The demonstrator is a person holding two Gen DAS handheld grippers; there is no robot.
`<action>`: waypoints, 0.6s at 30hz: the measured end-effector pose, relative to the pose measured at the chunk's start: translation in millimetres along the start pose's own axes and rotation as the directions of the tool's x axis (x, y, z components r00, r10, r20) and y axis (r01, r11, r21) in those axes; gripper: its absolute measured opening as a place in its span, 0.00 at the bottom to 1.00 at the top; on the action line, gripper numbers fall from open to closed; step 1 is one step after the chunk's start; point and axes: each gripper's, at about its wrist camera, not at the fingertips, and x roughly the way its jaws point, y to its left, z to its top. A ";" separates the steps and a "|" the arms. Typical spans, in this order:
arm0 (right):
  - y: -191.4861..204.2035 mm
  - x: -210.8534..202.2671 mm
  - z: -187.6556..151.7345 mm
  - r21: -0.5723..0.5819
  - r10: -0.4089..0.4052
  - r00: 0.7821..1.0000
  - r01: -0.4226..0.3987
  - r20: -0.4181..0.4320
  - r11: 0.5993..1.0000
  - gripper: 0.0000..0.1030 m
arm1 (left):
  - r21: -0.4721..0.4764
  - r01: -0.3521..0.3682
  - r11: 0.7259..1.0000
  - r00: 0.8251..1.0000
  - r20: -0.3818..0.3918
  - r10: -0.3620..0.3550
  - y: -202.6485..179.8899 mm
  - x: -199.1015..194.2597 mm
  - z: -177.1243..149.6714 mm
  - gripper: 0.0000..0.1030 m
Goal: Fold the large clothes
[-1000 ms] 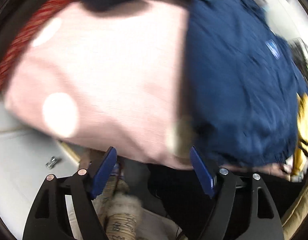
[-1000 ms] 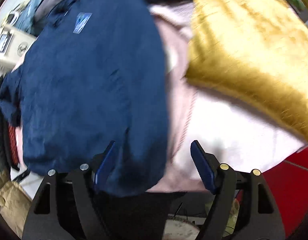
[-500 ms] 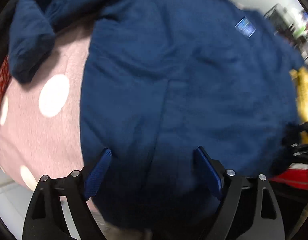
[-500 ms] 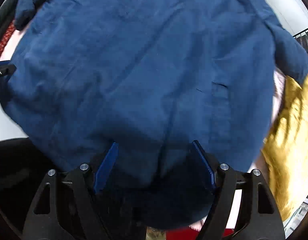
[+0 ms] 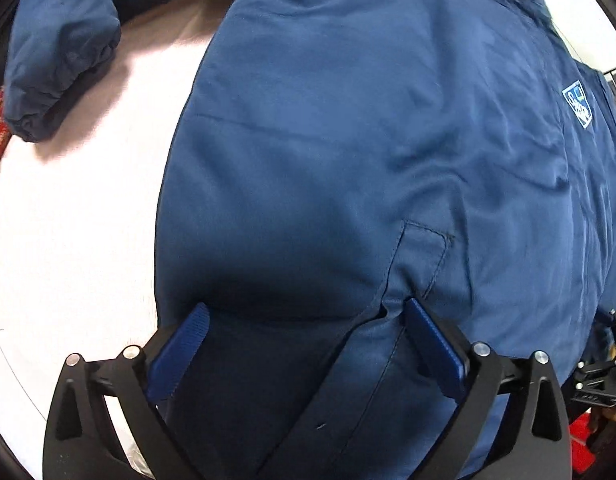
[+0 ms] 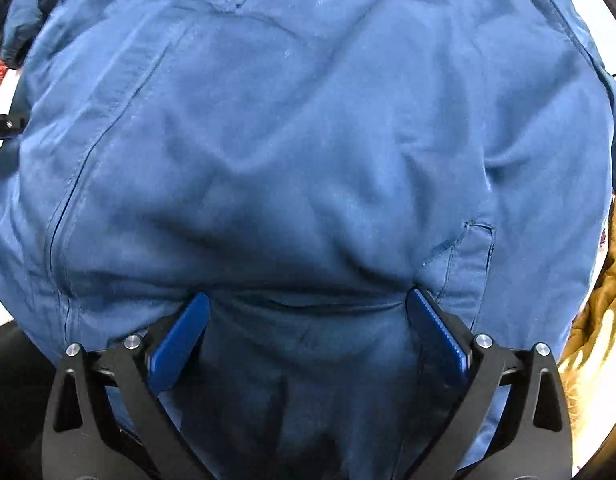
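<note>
Pale sheet under navy jacket; chest logo patch unreadable. Left claw and right claw both spread wide over hem.

The left gripper, its blue pads spread wide, sits over the hem of a navy jacket lying on a pale pink cover.

Left gripper: two matte black, angular fingers with triangular cut-outs, each carrying two round silver screw heads near its upper edge, seen along the bottom of the frame. The pads are ribbed, royal blue and rectangular. Right gripper: the same black frame, silver screws and blue pads, likewise along the lower edge.
</note>
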 end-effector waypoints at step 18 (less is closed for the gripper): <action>-30.9 -17.1 34.9 0.100 0.098 0.994 -0.101 0.041 0.990 0.95 | -0.062 -0.073 0.995 0.997 -0.002 0.073 -26.2 12.3 -1.9 0.95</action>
